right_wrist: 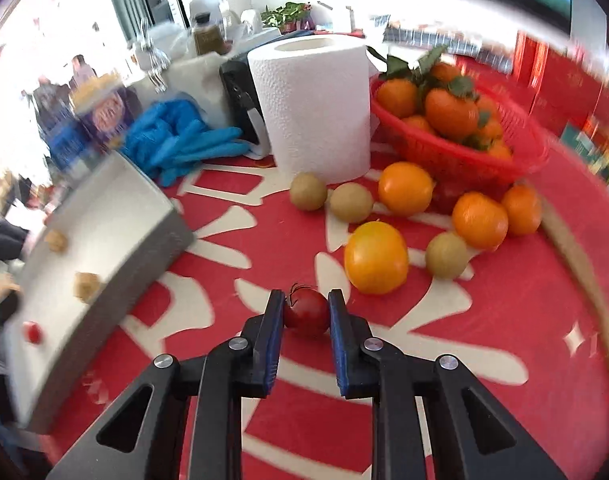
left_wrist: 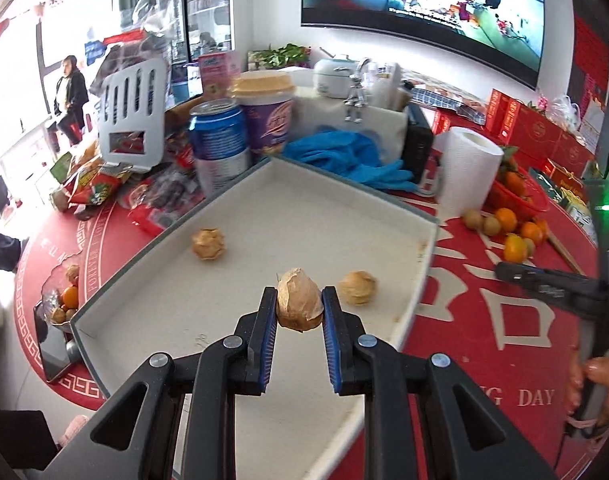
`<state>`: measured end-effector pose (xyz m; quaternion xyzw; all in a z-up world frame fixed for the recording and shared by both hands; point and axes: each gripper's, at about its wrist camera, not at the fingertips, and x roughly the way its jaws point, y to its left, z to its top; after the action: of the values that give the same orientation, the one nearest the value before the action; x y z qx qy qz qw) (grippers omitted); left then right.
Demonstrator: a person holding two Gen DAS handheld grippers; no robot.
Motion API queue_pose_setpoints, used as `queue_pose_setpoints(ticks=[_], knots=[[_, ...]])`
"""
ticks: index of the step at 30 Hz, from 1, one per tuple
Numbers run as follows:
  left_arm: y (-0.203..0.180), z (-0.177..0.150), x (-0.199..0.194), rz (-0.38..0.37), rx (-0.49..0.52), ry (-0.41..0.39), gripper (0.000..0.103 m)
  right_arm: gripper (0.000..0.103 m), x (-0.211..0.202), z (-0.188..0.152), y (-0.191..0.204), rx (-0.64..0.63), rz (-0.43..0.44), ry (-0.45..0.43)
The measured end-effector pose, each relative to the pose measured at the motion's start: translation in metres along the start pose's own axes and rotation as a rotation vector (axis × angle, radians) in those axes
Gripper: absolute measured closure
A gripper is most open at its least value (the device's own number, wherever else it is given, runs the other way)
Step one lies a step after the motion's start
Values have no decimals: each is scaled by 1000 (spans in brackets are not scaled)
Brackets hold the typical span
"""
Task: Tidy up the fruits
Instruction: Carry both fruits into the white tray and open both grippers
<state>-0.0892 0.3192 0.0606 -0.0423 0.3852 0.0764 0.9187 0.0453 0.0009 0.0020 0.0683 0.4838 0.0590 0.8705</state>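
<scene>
My left gripper (left_wrist: pixel 299 300) is shut on a papery brown husked fruit (left_wrist: pixel 298 300), held above the white tray (left_wrist: pixel 144 312). Two more husked fruits (left_wrist: pixel 208 244) (left_wrist: pixel 357 287) lie in the tray. My right gripper (right_wrist: pixel 306 310) is shut on a small red tomato (right_wrist: pixel 306 314) resting on the red tablecloth. Just beyond it lie oranges (right_wrist: pixel 376 258), small brown-green round fruits (right_wrist: pixel 447 255) and a red basket (right_wrist: pixel 444 152) of leafy oranges. In the right wrist view the tray (right_wrist: pixel 104 208) sits at the left with husked fruits and another red tomato (right_wrist: pixel 33 332) in it.
A paper towel roll (right_wrist: pixel 316 108), blue gloves (right_wrist: pixel 176 140), a blue can (left_wrist: pixel 220 140) and a purple cup (left_wrist: pixel 268 120) crowd the tray's far side. Snack packets (left_wrist: pixel 100 188) and a phone (left_wrist: pixel 56 356) lie at its left. A person's hand (left_wrist: pixel 596 380) holds the right gripper's handle.
</scene>
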Motion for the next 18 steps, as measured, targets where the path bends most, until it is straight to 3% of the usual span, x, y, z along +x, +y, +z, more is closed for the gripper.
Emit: queue_pose_setpoints(ticks=[5,10,18], knots=[[16,0,9,17,-16,-5,79,80,-15,6,13,24,116,17],[39,-7,25,23,-78,18,79,80,-19,14,55,-18,224,29],[56,-20,31,15,-153,35,79,80,2,15,122,-121,305,64]])
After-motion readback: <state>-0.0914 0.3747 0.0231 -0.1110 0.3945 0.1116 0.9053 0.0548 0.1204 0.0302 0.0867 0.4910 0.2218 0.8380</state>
